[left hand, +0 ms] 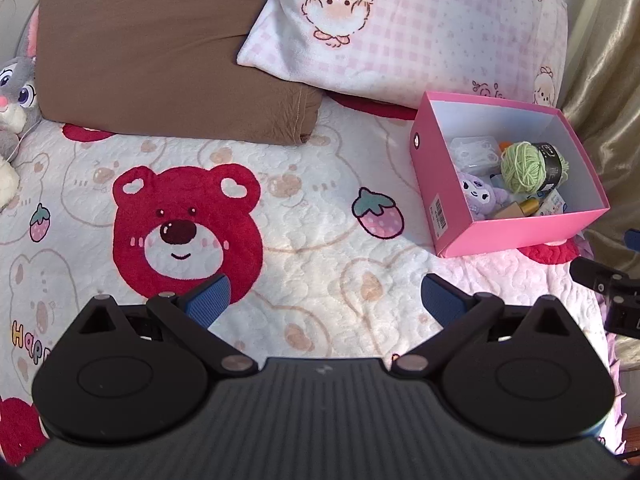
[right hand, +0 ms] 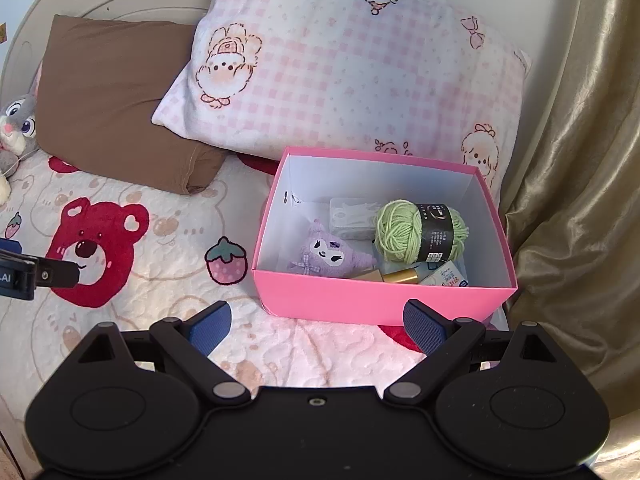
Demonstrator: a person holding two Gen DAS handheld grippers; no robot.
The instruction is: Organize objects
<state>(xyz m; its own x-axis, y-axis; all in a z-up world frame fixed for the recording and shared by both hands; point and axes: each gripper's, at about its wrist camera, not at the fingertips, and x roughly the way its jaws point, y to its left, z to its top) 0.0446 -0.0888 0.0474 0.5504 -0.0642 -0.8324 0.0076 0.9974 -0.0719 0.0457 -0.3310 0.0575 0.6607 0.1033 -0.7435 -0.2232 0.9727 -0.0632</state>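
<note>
The bed [right hand: 168,216] carries everything, under a white quilt printed with red bears. Two pillows lean against the headboard: a pink check pillow [right hand: 340,72] and a brown pillow [right hand: 108,96], with a grey rabbit toy [left hand: 16,92] beside the brown one at the bed's edge. The pink box [right hand: 372,296] sits on the quilt just in front of the check pillow, open-topped, so small things can be dropped straight in. It serves, I judge, as the collecting place for the task. Inside it lie a green yarn ball [right hand: 420,232], a purple plush [right hand: 332,254], a clear case [right hand: 352,216] behind them, a gold tube [right hand: 400,277] and a small white packet [right hand: 450,278] against the near wall. No loose small item shows on the quilt, so the sorting looks largely done. The right gripper [right hand: 316,324] hovers just before the box, fingers spread and empty. The left gripper [left hand: 324,300] hangs over bare quilt, well apart from the box, fingers likewise spread and holding nothing.
</note>
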